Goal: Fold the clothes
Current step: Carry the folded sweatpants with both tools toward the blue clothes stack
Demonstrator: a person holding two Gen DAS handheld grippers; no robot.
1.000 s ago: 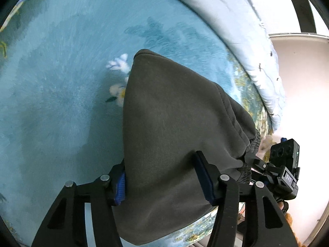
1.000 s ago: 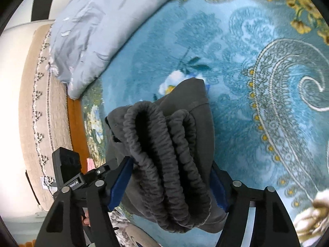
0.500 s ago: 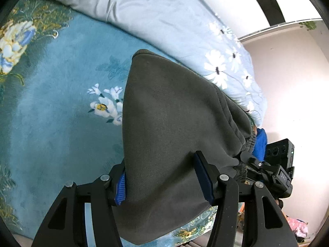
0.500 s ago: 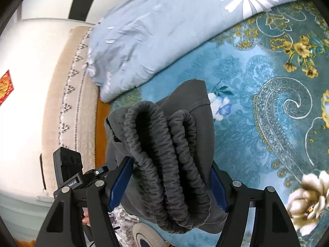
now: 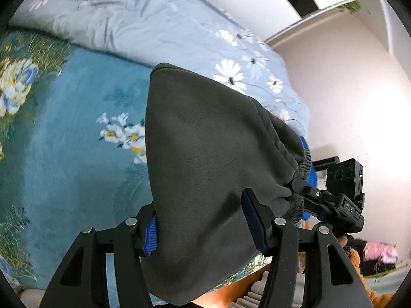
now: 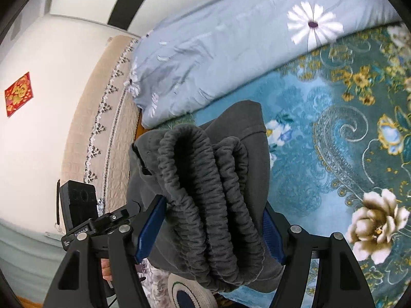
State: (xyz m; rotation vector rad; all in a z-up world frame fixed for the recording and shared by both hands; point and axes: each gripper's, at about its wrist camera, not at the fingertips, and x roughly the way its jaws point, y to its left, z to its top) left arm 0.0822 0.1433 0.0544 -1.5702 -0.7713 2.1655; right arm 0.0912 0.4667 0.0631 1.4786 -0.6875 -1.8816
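Note:
A folded dark grey garment (image 5: 205, 169) with a ribbed elastic waistband (image 6: 205, 197) hangs between both grippers, held up off the bed. My left gripper (image 5: 203, 228) is shut on its smooth folded end. My right gripper (image 6: 213, 228) is shut on the bunched waistband end (image 5: 300, 197). The other gripper shows at the edge of each wrist view, on the right (image 5: 334, 200) in the left one and on the left (image 6: 97, 220) in the right one. The garment hides the fingertips.
A teal floral blanket (image 5: 64, 154) covers the bed below, also seen in the right wrist view (image 6: 346, 154). A light blue daisy-print duvet (image 5: 154, 25) lies along its far side (image 6: 231, 51). A beige headboard (image 6: 95, 128) and white wall stand beyond.
Both grippers have lifted and tilted up with the garment; more of the duvet, the wall and the headboard have come into view. The grip on the garment is the same.

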